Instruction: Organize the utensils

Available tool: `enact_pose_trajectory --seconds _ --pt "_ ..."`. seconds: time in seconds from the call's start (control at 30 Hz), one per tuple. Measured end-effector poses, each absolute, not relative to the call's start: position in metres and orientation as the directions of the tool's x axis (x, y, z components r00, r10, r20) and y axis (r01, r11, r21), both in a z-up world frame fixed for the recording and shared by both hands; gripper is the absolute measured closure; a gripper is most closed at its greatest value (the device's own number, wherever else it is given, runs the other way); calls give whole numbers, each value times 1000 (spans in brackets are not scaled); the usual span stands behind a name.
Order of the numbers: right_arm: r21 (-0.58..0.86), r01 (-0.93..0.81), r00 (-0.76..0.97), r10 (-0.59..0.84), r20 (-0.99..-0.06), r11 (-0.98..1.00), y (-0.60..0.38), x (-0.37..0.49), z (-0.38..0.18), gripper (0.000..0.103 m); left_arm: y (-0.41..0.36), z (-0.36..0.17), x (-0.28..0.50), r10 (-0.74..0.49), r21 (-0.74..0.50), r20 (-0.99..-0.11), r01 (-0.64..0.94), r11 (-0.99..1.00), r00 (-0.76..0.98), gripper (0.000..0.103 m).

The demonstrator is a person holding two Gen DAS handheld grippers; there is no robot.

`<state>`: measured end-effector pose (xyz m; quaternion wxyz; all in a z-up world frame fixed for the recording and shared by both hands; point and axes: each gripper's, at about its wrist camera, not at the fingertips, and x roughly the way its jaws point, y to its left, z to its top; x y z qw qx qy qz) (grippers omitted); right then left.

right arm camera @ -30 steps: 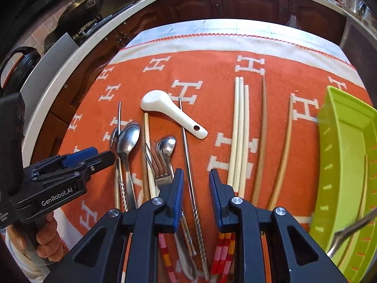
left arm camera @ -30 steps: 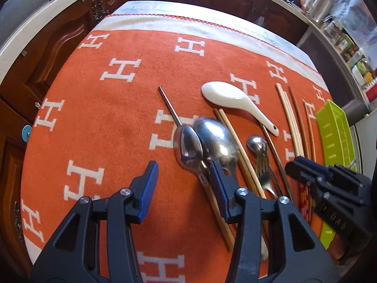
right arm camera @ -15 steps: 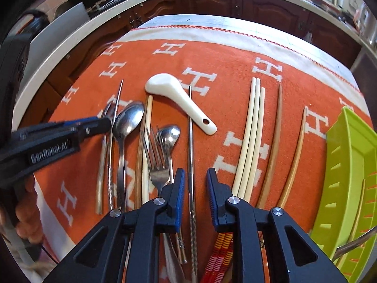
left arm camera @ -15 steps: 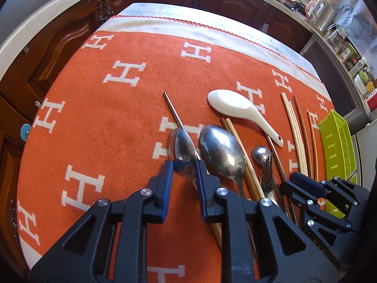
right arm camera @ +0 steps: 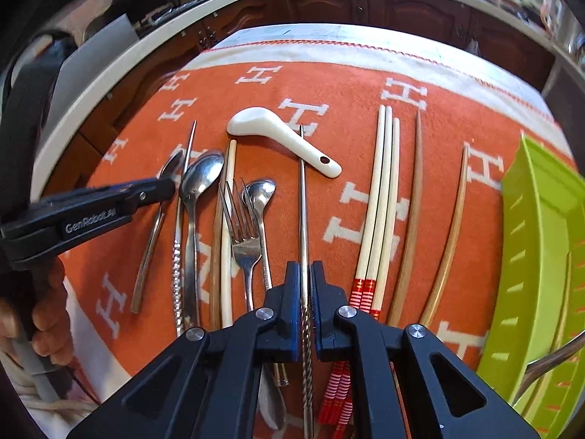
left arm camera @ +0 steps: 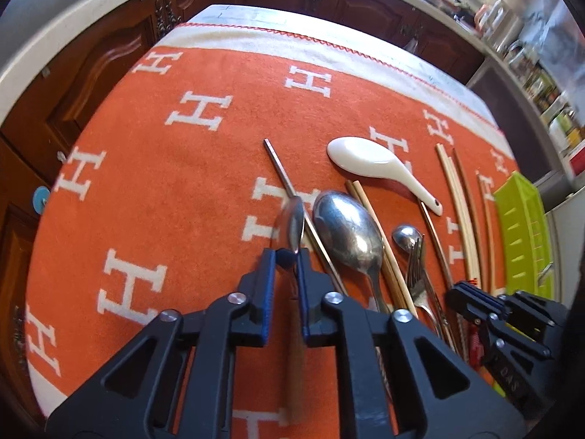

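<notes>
Jaws clamp our left gripper [left arm camera: 287, 258] on the slippery small spoon [left arm camera: 295, 219], right gripper [right arm camera: 302, 285] on the stiff metal chopstick [right arm camera: 302, 197].

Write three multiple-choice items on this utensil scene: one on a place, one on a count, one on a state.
1. In the right wrist view, the green tray lies where?
A. left of the red-striped pale chopsticks
B. right of them
C. on top of them

2. How many red-striped pale chopsticks lie side by side?
A. one
B. three
C. five

3. What state is the right gripper in?
A. wide open above the fork
B. holding the white spoon
C. jaws shut on the metal chopstick

Key: B, the tray fills the right edge, beyond the chopsticks; B, three pale shafts run together; C, the blue pads press both sides of the metal shaft.
</notes>
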<state>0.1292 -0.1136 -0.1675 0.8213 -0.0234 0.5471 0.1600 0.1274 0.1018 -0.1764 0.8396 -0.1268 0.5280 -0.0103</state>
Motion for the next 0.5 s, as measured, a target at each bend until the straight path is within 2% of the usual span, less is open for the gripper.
enact_pose_trajectory --seconds 0.13,0.5 --pt "209 -253 337 289 -896 945 -125 128 -165 98 118 -177 119 -249 -330 -871 -128 935 423 103" --pt "315 -205 349 370 -861 927 -142 104 -145 98 106 -154 90 -293 -354 -865 -83 931 408 103"
